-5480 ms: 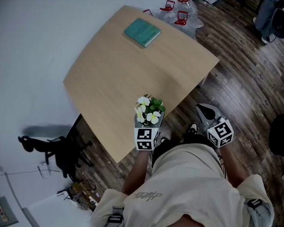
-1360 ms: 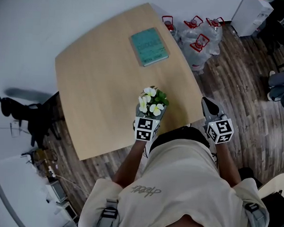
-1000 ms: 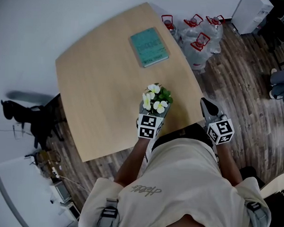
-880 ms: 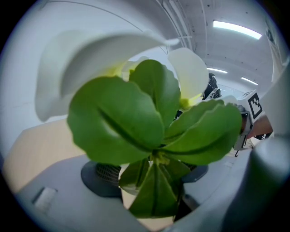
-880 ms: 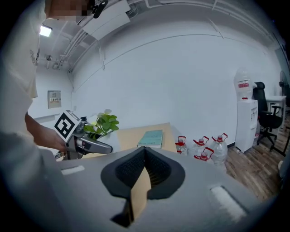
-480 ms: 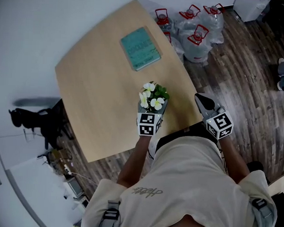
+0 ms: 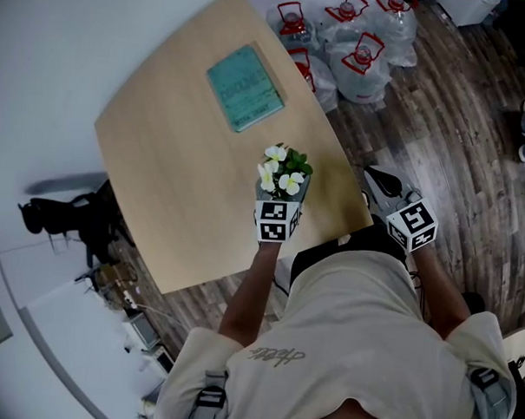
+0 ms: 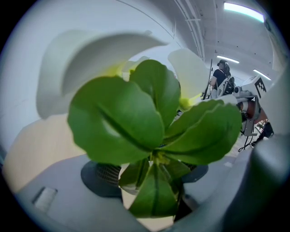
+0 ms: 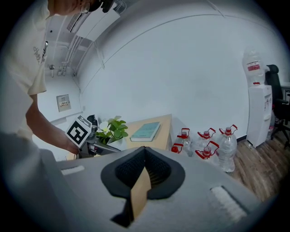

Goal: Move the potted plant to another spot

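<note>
Pale wooden table lies beneath round-leaved potted plant.

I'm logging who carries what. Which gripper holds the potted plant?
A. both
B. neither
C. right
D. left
D: the left gripper has its pads on either side of the potted plant, while the right gripper is shut on nothing, beside the table.

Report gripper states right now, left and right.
Left gripper: closed on the potted plant, holding it.
Right gripper: fingers closed, holding nothing.
</note>
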Demonstrator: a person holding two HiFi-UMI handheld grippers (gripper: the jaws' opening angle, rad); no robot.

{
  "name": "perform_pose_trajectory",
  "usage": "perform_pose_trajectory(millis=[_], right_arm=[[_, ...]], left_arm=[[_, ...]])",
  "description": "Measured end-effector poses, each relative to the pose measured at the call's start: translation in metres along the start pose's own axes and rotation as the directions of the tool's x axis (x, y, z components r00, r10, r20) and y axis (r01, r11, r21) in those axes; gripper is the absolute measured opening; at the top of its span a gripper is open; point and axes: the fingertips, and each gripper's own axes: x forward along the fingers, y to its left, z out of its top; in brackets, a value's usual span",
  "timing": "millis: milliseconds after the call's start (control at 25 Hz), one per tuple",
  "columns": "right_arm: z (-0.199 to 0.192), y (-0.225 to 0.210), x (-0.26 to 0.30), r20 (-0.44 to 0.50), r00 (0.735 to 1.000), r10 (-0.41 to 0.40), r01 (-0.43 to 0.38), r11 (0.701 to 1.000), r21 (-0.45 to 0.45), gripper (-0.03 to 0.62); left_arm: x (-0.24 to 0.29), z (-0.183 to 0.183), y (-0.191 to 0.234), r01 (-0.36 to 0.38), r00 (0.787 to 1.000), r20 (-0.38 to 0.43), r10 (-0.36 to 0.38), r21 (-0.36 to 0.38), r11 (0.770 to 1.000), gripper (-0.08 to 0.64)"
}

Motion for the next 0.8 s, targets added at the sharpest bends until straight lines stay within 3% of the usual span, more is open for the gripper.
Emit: perform_pose_trajectory(millis=[280,800], right_arm=[[-0.01,-0.019,0.004,-0.031,0.999,0.036,-0.035,0.998,0.058,0.002],[-0.019,-0.048,0.002,-0.075,0.996,0.054,-0.048,0.996,0.081,0.002]], left_arm=[[0.036,-0.013,0.001,-0.008,1.0,-0.014,0.008,-0.02,1.0,0.351],[0.072,-0.028,0.014,-0.052,0.997,-0.057,0.049,-0.045,0.998,0.351]])
